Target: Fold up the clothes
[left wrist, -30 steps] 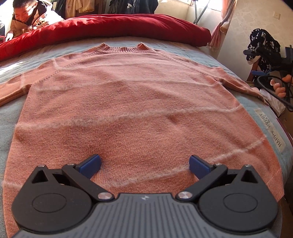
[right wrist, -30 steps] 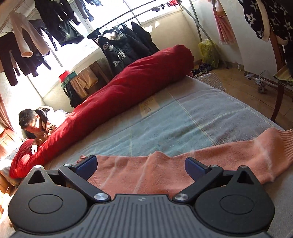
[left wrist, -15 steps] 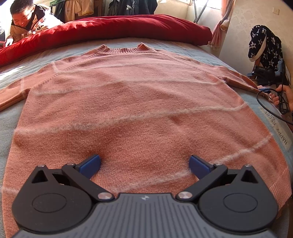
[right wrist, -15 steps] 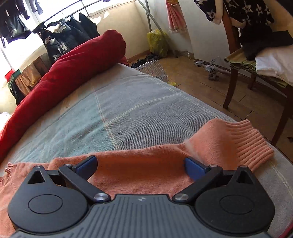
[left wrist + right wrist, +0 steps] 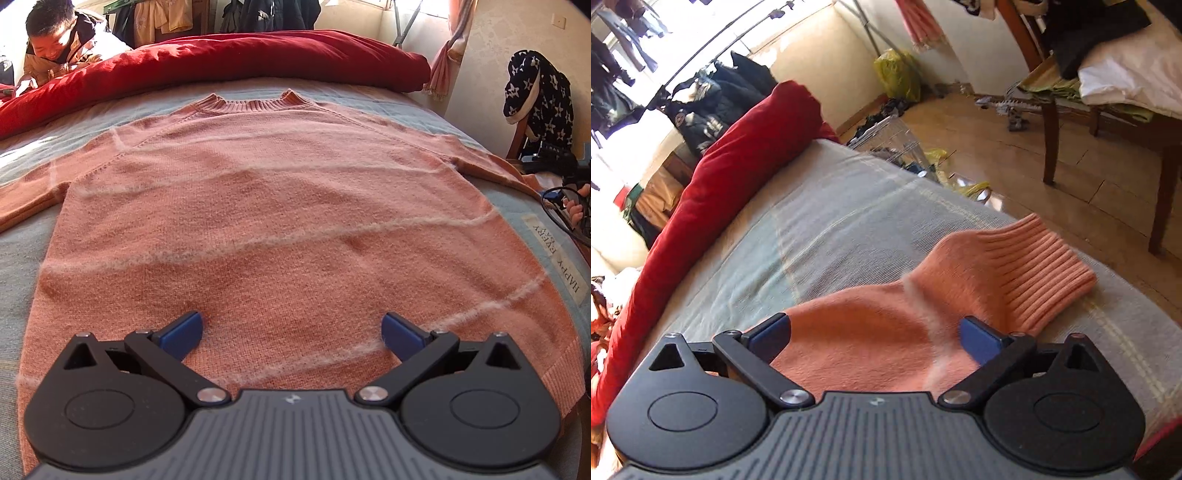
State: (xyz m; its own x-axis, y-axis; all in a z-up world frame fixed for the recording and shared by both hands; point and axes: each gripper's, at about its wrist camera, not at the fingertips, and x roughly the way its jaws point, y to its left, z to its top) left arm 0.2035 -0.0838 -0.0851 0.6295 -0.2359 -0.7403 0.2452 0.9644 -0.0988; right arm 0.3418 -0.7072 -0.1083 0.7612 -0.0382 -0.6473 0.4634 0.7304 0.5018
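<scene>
in the left wrist view, a person (image 5: 59,40) is seen at the far left, leaning on a long red bolster (image 5: 236,59) that is laid across the far edge of the bed (image 5: 22,251). hung garments are seen behind it against a bright window. the bed is covered by a pale blue-grey sheet, and a salmon-pink sweater (image 5: 280,206) with thin pale stripes is spread flat on it, front up, with the ribbed collar toward the bolster and the hem nearest the camera. its sleeves are stretched out to either side. the left gripper (image 5: 291,330) is held low over the lower body of the sweater with the jaws wide apart and nothing between them. on the sheet to the right a printed label (image 5: 554,254) is seen, and beyond the bed edge a star-patterned dark garment (image 5: 539,92) is draped over a chair back by a cream wall; fingers of a hand (image 5: 574,206) are visible there among black cables.

in the right wrist view, the bolster runs along the left, with a clothes rail of dark jackets (image 5: 713,99) behind it. the right gripper (image 5: 875,339) is held over the sweater's right sleeve (image 5: 953,295), whose ribbed cuff lies near the bed's edge; the jaws are spread open on either side of the sleeve, not closed on it. further right, a tiled floor (image 5: 997,147), a yellow bag (image 5: 897,74) and a wooden chair (image 5: 1108,96) piled with cloth are seen.
</scene>
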